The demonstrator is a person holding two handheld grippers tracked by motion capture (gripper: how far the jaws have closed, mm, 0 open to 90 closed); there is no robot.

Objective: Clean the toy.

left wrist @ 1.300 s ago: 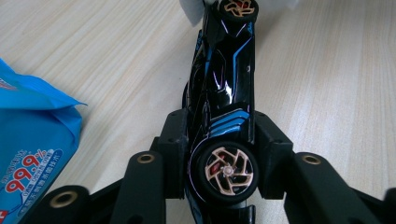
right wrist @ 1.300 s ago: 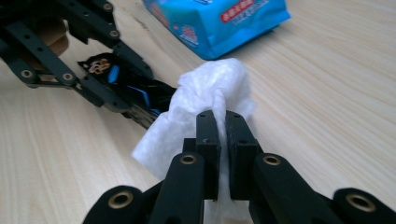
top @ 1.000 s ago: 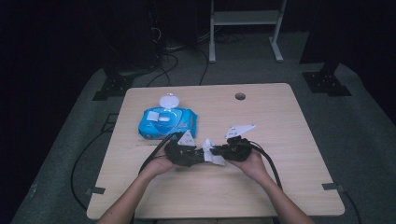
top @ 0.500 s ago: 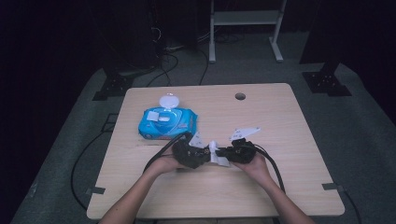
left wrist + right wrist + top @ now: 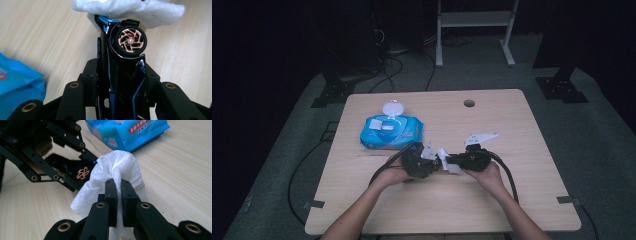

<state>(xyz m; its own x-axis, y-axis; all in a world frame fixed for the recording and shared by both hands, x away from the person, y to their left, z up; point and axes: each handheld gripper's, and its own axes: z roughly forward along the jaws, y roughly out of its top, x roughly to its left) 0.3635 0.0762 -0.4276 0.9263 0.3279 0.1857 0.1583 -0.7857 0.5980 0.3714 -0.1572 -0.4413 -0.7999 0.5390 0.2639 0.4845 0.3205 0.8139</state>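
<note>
Clamping a black toy car (image 5: 120, 75) between my left gripper (image 5: 117, 82) jaws, which have just been closing, I press a white wipe (image 5: 117, 167) pinched in my right gripper (image 5: 119, 190) against its nose, risking a twisted, slipping car.

Toy car (image 5: 120, 75): glossy black body, blue trim lines; black tyre, copper-gold spoked wheel (image 5: 130, 41), red spot behind spokes.
Wipe (image 5: 117, 167): plain white, crinkled.
Wipe pack (image 5: 391, 132): bright blue, white label and white round lid; red band with white lettering on side.
Left gripper (image 5: 120, 97), right gripper (image 5: 119, 195): matte black, brass-coloured rivets.
Table (image 5: 512, 200): pale wood grain, dark round hole near far edge.
Floor: grey.
</note>
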